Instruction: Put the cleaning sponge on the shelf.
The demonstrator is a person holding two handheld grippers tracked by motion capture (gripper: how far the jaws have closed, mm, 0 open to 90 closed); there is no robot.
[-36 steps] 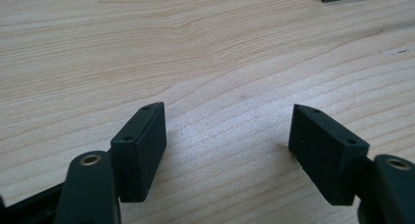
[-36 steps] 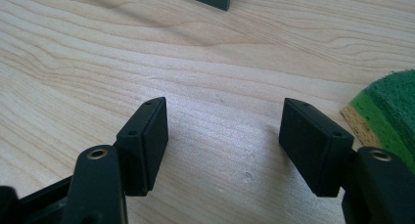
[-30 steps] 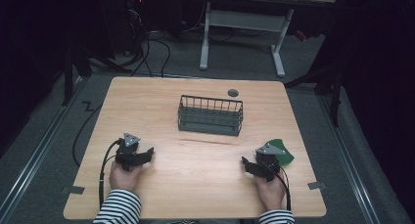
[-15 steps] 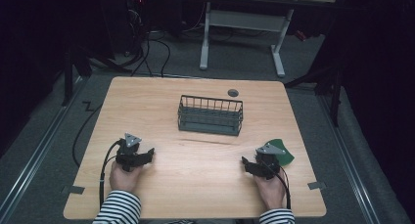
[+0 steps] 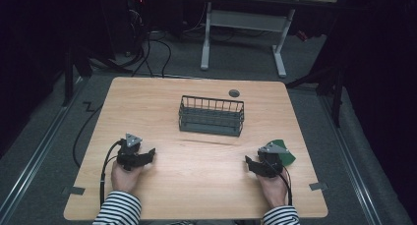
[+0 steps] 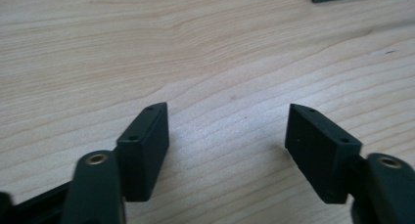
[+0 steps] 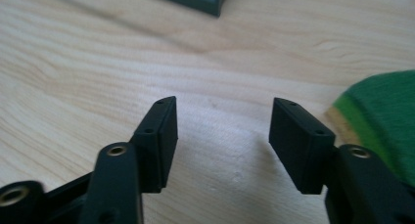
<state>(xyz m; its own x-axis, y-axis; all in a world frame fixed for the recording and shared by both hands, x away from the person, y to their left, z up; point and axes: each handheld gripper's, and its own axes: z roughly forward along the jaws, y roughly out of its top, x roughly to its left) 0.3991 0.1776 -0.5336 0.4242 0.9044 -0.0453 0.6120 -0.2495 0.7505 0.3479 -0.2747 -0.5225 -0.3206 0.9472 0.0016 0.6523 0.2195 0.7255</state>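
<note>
- Green sponge [image 5: 284, 154] lies lower right of the high view, just beside my right gripper [image 7: 222, 136]; jaws apart, just been closing on nothing; I turn it onto the sponge.
- Left gripper [image 6: 227, 141] gapes empty; wire basket [image 5: 211, 115] waits centre frame.

The right tool [image 7: 222, 145] has just been closing its jaws: the gap between them is narrower than a second ago, and nothing but bare tabletop [image 7: 73, 87] lies between them. The left tool [image 6: 227, 155] has also just been closing its jaws a little, though they stand wide apart, again with only tabletop wood between them.
</note>
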